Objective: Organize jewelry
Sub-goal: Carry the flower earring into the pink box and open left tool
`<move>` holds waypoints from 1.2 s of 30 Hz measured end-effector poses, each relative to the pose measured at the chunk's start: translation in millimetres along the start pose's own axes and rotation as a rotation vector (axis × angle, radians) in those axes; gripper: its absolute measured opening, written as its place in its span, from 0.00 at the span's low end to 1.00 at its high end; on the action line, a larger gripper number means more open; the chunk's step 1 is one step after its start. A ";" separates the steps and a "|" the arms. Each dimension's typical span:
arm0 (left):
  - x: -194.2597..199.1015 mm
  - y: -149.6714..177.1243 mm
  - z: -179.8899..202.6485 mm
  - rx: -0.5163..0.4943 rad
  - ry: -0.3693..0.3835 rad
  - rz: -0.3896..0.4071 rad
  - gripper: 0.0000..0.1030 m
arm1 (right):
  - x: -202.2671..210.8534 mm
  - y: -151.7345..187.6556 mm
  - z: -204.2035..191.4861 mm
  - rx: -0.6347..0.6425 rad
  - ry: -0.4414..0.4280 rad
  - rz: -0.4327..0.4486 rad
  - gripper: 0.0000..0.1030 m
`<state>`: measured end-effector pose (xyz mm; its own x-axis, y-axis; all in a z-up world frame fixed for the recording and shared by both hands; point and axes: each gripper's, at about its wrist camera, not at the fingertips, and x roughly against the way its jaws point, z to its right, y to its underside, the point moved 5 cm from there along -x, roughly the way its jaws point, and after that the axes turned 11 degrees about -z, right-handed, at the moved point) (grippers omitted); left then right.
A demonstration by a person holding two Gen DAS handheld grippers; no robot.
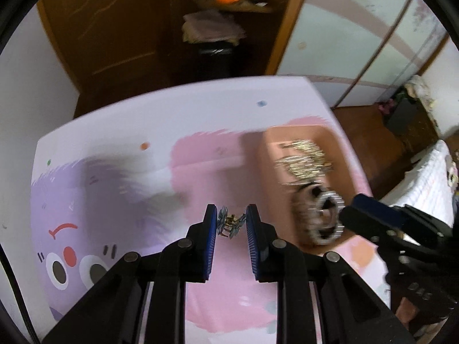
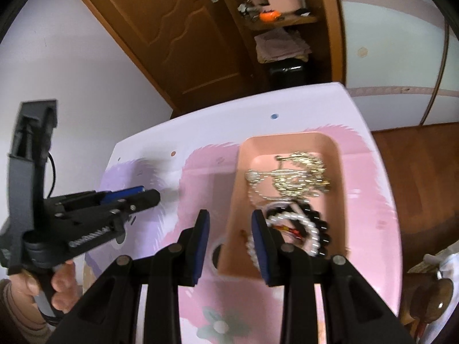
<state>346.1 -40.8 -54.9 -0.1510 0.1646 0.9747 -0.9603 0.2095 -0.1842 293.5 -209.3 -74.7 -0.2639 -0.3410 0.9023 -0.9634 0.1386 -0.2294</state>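
Observation:
My left gripper [image 1: 231, 225] is shut on a small brooch-like piece [image 1: 229, 225] with blue-green petals and gold prongs, held above the pink and purple cartoon table mat [image 1: 114, 189]. A pink tray [image 1: 295, 129] on the right of the mat holds tangled gold chains [image 1: 304, 160] and a pearl bracelet [image 1: 324, 218]. My right gripper [image 2: 229, 226] hovers over the tray's [image 2: 287, 136] left wall with nothing between its pads. In its view the tray holds the gold chains [image 2: 301, 177], the pearl bracelet [image 2: 304, 223] and a black bead bracelet [image 2: 318, 220]. The left gripper [image 2: 149, 195] shows side-on, held by a hand [image 2: 60, 283].
A white ring [image 2: 216, 253] lies on the mat just left of the tray. Beyond the table stand a wooden door [image 2: 172, 28], a cluttered shelf [image 2: 275, 14] and a black bin [image 2: 287, 71]. A bed with a white cover [image 1: 424, 177] is at the right.

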 end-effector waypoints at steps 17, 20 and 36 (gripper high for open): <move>5.4 -1.6 77.7 -0.130 0.012 0.049 0.18 | 24.5 30.6 43.4 -0.007 0.155 0.028 0.30; 0.0 -1.7 85.6 -0.148 -0.001 0.053 0.18 | 20.9 30.6 52.9 -0.025 0.160 0.027 0.30; -17.5 -6.1 95.3 -0.172 -0.052 0.049 0.20 | 9.9 33.2 57.7 -0.020 0.192 0.012 0.30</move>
<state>332.2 -136.9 -58.8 -0.2129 0.1294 0.9685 -0.8979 0.3650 -0.2461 256.2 -261.8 -94.5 -0.2596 -0.1556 0.9531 -0.9587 0.1602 -0.2350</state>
